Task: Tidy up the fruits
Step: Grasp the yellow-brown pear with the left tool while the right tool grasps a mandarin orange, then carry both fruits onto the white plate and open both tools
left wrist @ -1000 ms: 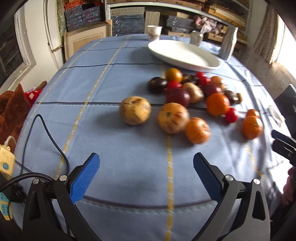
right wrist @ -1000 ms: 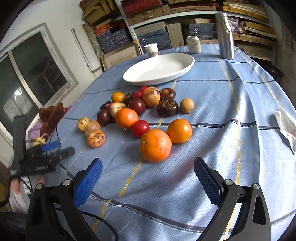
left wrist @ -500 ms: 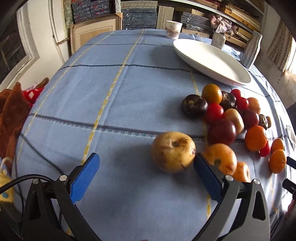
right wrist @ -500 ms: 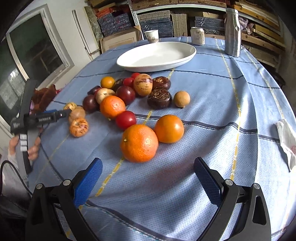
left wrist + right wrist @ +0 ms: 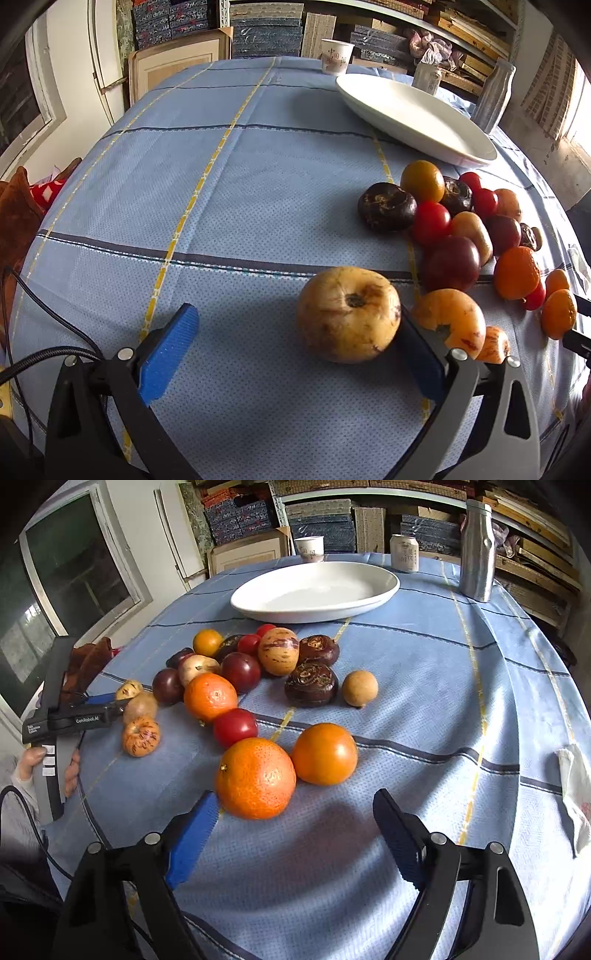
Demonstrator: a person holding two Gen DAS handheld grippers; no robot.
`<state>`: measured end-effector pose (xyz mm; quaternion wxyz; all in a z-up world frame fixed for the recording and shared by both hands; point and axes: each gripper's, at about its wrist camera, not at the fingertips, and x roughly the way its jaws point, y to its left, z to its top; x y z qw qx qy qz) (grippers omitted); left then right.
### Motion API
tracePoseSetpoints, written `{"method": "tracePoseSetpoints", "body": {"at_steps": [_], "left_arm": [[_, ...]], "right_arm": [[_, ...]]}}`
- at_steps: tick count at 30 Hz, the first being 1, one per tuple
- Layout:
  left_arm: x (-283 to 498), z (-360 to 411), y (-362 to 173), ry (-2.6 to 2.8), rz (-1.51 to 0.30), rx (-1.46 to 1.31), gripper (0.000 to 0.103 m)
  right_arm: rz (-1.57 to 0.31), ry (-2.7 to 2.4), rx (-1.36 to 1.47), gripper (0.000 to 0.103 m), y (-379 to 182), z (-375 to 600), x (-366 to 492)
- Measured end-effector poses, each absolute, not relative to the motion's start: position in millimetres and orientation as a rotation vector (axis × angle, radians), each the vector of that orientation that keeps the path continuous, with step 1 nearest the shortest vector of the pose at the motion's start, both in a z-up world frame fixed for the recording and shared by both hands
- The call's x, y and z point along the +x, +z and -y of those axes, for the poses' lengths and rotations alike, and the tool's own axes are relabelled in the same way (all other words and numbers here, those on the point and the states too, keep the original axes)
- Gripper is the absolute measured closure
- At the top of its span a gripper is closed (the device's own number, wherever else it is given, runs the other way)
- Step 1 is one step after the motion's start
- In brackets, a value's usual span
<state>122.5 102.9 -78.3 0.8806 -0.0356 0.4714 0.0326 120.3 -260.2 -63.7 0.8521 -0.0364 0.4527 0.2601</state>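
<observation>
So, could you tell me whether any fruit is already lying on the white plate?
No, the white plate is bare in the right wrist view; the fruits lie on the blue tablecloth.

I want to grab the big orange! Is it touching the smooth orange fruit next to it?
Touching. The right wrist view shows the big orange pressed against the smooth orange fruit, no tablecloth visible between them.

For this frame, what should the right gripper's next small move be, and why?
Probably slide slightly left and forward, then finish closing. The right gripper has just been closing, yet nothing sits between its jaws: the large orange lies just ahead, touching the left finger's tip, with a wide gap to the other finger. The white plate is still empty, so this looks like the first pick.
</observation>
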Motion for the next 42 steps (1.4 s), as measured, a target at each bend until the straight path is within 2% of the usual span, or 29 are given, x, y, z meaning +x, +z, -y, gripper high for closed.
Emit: {"method": "tracePoseSetpoints", "body": {"at_steps": [3, 7, 9, 12, 14, 22, 33, 36, 42], "left_arm": [[118.8, -105.7, -78.6, 0.069, -0.974, -0.078, 0.004], [116.1, -106.7, -78.4, 0.059, -0.967, -0.080, 0.004], [115.5, -105.9, -77.0, 0.036, -0.960, -0.082, 0.004], [112.4, -104.1, -74.6, 0.021, -0.940, -0.075, 0.010], [111.4, -103.3, -73.3, -0.005, -0.931, -0.081, 0.035], [108.5, -97.7, -71.2, -0.059, -0.912, -0.079, 0.058], [97.7, -92.1, -50.9, -0.051, -0.824, -0.055, 0.058], [100.4, -89.1, -29.5, -0.067, -0.795, -0.051, 0.058], [143.2, -73.6, 34.2, -0.088, -0.688, -0.036, 0.058]], "right_arm": [[-0.950, 0.593, -0.094, 0.022, -60.5, 250.2, 115.8], [-0.974, 0.637, -0.077, 0.037, -63.9, 238.4, 117.8], [-0.990, 0.637, -0.055, 0.039, -66.8, 237.3, 123.0], [-0.994, 0.615, -0.025, 0.046, -68.9, 238.6, 130.7], [-0.991, 0.599, -0.014, 0.055, -71.0, 239.0, 133.0], [-0.966, 0.587, -0.048, 0.055, -74.4, 235.3, 129.2], [-0.915, 0.595, -0.013, 0.056, -67.1, 244.3, 125.9], [-0.860, 0.603, -0.002, 0.056, -44.0, 250.4, 123.3], [-0.671, 0.563, 0.000, 0.056, 36.8, 258.0, 159.9]]}}
